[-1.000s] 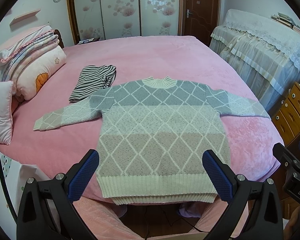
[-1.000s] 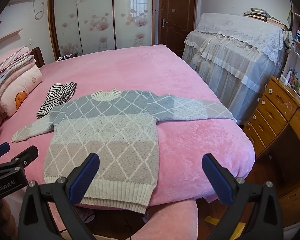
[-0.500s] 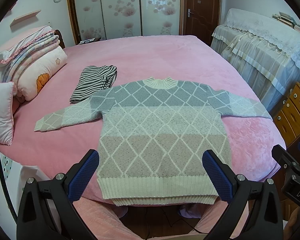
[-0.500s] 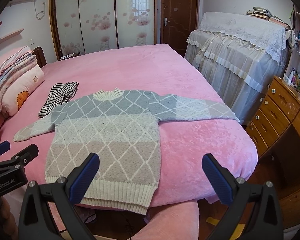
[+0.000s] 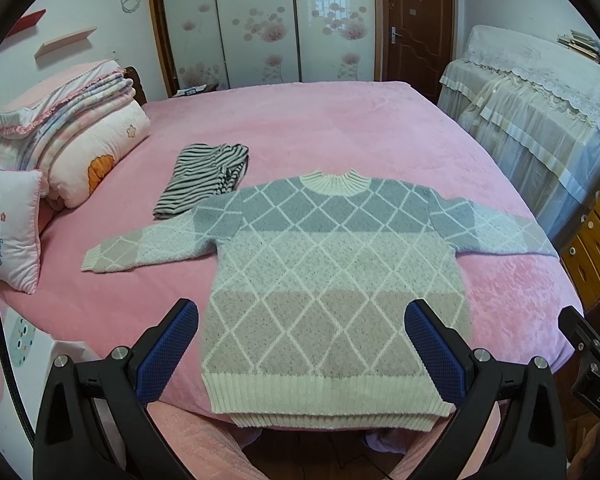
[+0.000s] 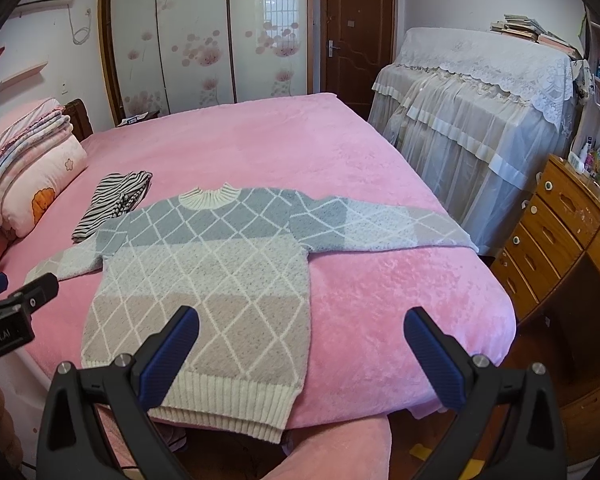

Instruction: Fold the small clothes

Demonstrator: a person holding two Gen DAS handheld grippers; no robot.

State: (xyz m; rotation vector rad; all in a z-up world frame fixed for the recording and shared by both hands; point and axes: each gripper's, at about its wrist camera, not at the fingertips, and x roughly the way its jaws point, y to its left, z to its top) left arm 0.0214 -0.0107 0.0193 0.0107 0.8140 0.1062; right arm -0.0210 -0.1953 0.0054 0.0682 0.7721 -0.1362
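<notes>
I'm in a home bedroom: pink bed (image 5: 300,128), pillows (image 5: 96,152) at its head, sliding wardrobe (image 5: 260,24) beyond it.

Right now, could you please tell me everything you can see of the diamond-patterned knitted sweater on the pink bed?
The diamond-patterned knitted sweater lies flat, unfolded, on the pink plush bedspread, sleeves spread. Bands run blue-grey, pale, then beige, crossed by white lines; collar, cuffs and hem are cream ribbing. The hem hangs over the bed's near edge. Its one sleeve overlaps the folded black-and-white striped garment. Neither the left gripper nor the right gripper touches it.
</notes>
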